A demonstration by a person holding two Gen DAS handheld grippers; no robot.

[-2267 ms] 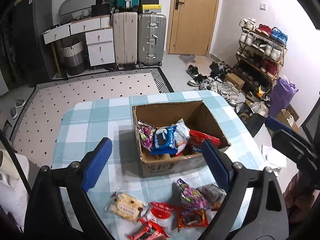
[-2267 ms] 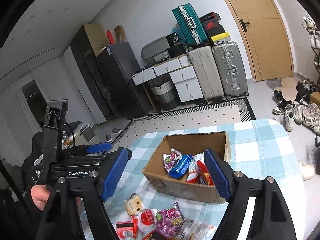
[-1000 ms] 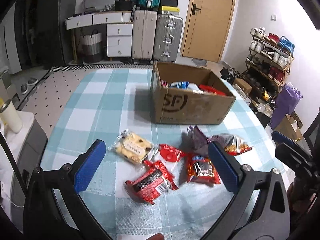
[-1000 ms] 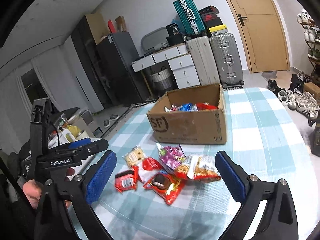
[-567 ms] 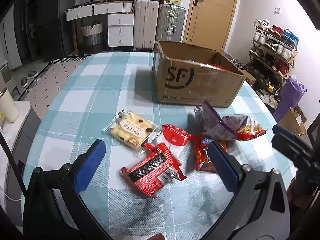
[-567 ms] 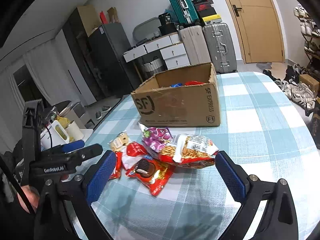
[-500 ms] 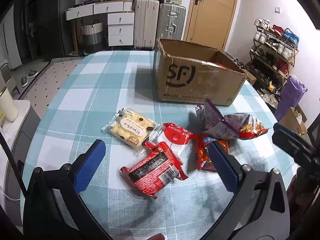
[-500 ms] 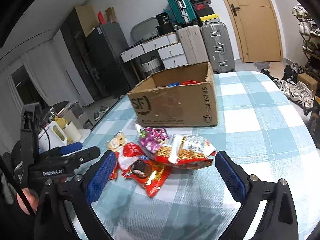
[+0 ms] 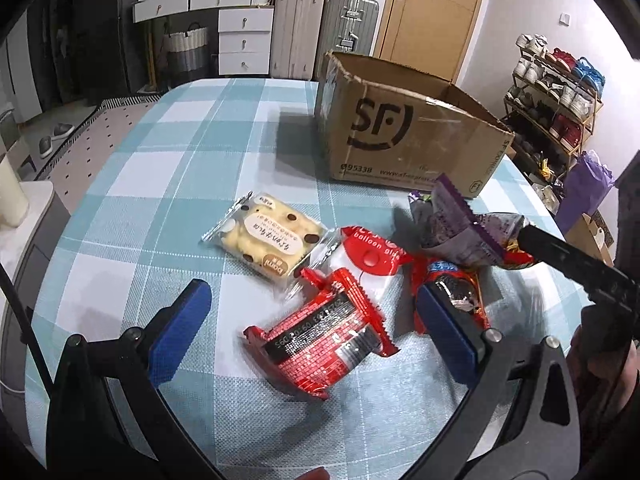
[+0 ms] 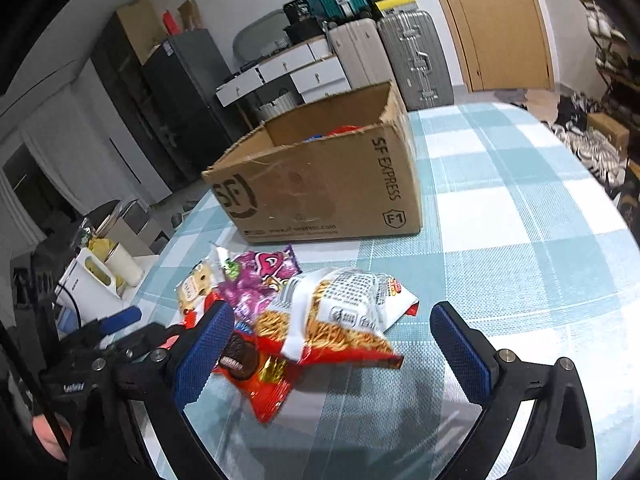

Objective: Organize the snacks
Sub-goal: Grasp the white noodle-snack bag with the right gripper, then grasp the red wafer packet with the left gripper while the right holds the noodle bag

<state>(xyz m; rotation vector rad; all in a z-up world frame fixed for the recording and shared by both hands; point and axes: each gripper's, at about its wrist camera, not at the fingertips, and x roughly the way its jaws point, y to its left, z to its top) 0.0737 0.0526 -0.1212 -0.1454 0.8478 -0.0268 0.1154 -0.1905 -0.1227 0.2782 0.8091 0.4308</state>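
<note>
The bench [image 9: 168,168] cloth is teal-and-white checked, the box [image 9: 404,136] brown with black print, the nearest packet [image 9: 320,344] red.

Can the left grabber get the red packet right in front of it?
Probably yes. The left gripper is open, and the red packet lies flat on the table between its blue fingers with nothing on top. The biscuit pack lies close behind it.

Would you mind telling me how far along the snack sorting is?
Partly done: some snacks show over the rim of the cardboard box. Nothing is in hand; the left gripper and right gripper are open over the pile. Left: the biscuit pack, red packet, noodle bag and others.
</note>
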